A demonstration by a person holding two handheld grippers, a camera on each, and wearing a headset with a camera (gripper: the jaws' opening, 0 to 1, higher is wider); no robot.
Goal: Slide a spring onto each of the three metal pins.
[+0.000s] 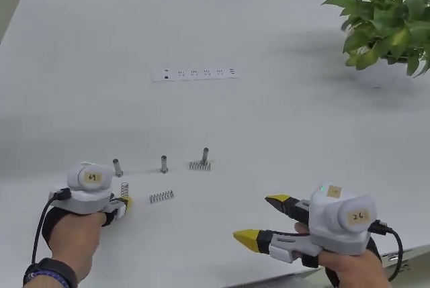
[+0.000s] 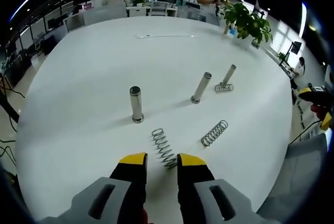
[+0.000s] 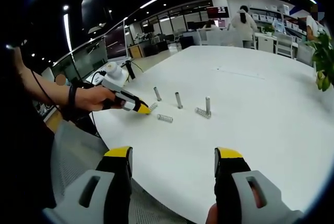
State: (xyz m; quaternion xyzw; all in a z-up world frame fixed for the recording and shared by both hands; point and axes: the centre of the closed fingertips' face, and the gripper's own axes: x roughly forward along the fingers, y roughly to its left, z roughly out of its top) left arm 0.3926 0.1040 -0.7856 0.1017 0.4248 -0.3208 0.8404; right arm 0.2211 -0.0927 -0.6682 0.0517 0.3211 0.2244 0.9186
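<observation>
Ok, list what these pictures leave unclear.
- Left gripper view: the near spring ends between the left gripper jaws; grip unclear.
- Head view: the far spring and the pin next to it are too small to tell touching or apart.
- Head view: the plant is cut off by the edge.

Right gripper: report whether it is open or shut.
Open: the right gripper has its fingers wide apart, nothing between them.

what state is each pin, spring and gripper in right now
left gripper: shut on the held steel coil spring
right gripper: open, empty
left silver metal pin: upright, bare
middle silver metal pin: upright, bare
right silver metal pin: upright, bare
second steel coil spring: lying loose on the white table
third steel coil spring: lying at the right pin's foot, not on it
</observation>
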